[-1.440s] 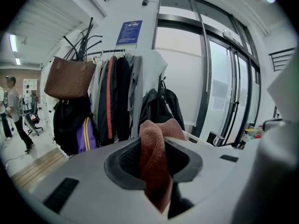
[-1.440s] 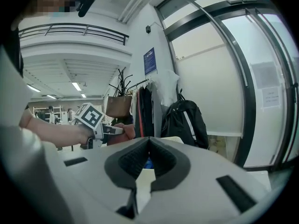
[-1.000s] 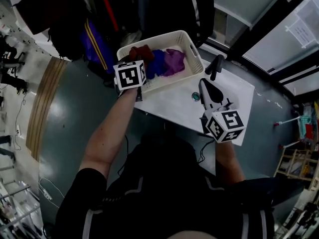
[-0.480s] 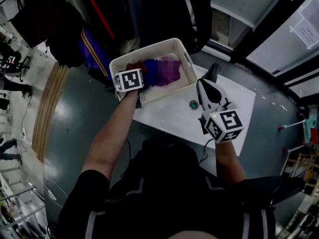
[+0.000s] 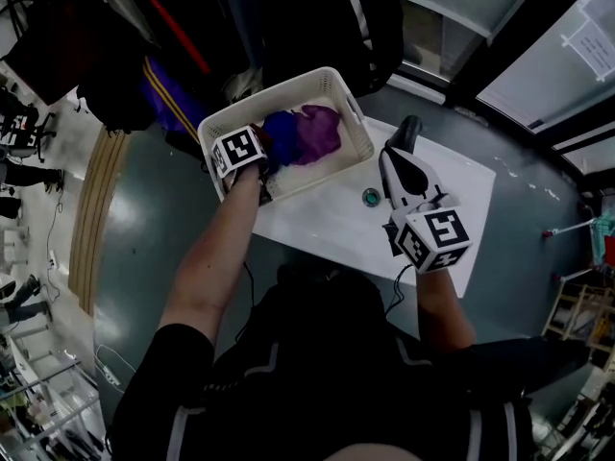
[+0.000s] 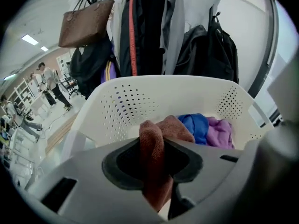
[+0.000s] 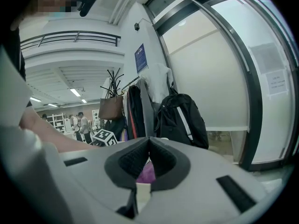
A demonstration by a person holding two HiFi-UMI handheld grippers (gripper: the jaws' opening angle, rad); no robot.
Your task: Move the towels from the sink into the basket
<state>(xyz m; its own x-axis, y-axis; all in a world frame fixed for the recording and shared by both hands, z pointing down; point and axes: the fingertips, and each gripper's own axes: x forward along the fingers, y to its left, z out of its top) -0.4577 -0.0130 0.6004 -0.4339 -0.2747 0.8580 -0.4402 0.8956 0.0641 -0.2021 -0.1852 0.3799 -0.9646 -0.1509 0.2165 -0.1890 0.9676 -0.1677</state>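
Left jaws: I have the left gripper pinched narrow on a rust-brown towel, which runs down between the pads.
Rust-brown towel: over the near left corner of the basket, its free end just beside the blue towel.
Basket: white, perforated, at the far left corner of the white surface.
Other towels: blue towel mid-basket, with the purple towel touching it on the right.
Right jaws: the right gripper has its tips together, nothing held, above the surface near the drain.
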